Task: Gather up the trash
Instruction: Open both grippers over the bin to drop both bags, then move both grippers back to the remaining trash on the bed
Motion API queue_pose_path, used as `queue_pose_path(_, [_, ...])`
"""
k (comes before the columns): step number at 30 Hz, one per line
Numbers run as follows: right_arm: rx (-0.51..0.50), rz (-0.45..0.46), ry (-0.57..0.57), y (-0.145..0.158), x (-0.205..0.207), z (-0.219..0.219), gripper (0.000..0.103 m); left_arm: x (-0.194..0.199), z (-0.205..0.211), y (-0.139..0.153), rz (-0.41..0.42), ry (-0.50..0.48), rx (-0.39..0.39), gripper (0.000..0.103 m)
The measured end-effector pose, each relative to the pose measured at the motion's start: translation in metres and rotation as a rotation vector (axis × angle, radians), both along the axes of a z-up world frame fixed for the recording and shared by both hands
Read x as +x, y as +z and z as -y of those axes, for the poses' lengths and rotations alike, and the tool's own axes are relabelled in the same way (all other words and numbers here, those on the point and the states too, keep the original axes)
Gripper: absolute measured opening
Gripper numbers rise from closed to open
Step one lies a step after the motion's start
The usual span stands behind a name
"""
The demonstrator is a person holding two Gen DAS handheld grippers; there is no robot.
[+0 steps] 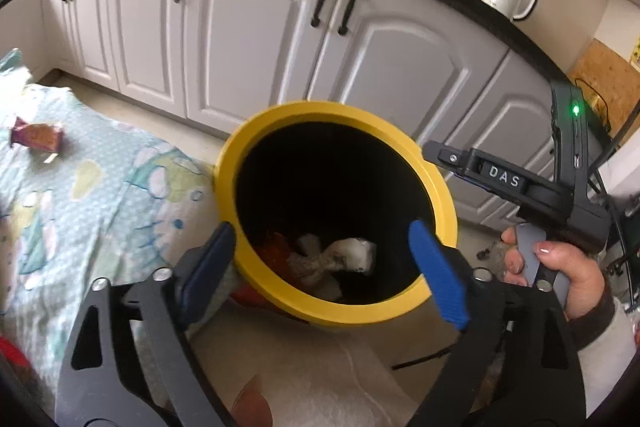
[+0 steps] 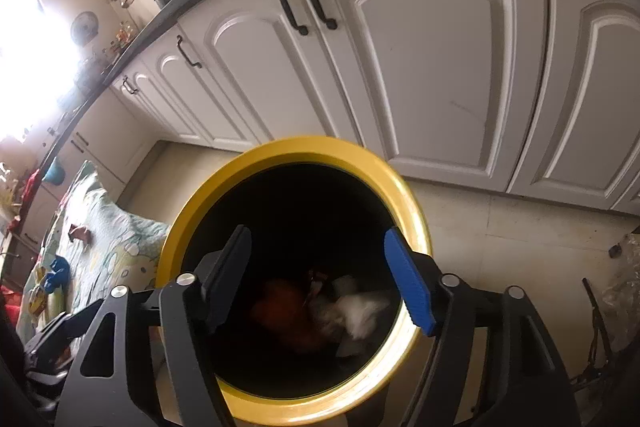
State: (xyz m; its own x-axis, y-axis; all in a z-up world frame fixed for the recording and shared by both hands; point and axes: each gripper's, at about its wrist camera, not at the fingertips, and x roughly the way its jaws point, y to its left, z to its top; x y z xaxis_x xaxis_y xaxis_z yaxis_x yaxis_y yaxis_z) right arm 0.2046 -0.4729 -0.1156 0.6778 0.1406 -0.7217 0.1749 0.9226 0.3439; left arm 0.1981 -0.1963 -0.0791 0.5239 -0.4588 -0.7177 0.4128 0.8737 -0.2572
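The cabinet run [image 1: 248,39] fills the upper field from 9 to 3 o'clock in both wrist views; the floor [image 2: 500,227] lies below it. A patterned sheet [image 1: 92,195] spreads on the floor at 9 o'clock of the bin. The yellow-rimmed bin [image 1: 440,187] sits at centre, mouth tilted toward both cameras, dark inside. Both hand-held grippers hang over the opening: the left hand-held gripper [image 1: 324,259] has its fingers spread wide and carries nothing, and the right hand-held gripper [image 2: 320,275] is likewise spread wide and empty. In the bin, white crumpled paper [image 1: 352,253] lies at 5 o'clock of the interior beside an orange item [image 1: 276,247]. One wrapper [image 1: 38,139] remains on the sheet at 9 o'clock, well apart from the bin. Judged step: release complete, next pickup pending. To do it well, lift each gripper clear of the rim before swinging toward 9 o'clock, keep the fingers wide on approach, and close across the narrow side of the wrapper, pinching film and not the sheet beneath.
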Motion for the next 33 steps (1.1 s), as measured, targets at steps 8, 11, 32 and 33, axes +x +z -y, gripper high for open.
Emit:
queue_pose_path(8, [-0.038, 0.047, 0.002, 0.017, -0.006, -0.012, 0.075, -0.006, -0.033, 0.020, 0.053, 0.114, -0.023, 0.092])
queue_pose_path(11, [-0.055, 0.072, 0.020, 0.026, -0.009, -0.022, 0.075, -0.009, -0.046, 0.027, 0.070, 0.160, -0.034, 0.092])
queue_pose_path(32, [-0.089, 0.201, 0.194, 0.077, -0.031, -0.099, 0.082, -0.036, -0.122, 0.073, 0.226, 0.355, -0.020, 0.092])
queue_pose_path(33, [-0.092, 0.204, 0.199, 0.078, -0.032, -0.102, 0.082, -0.038, -0.125, 0.073, 0.229, 0.362, -0.021, 0.092])
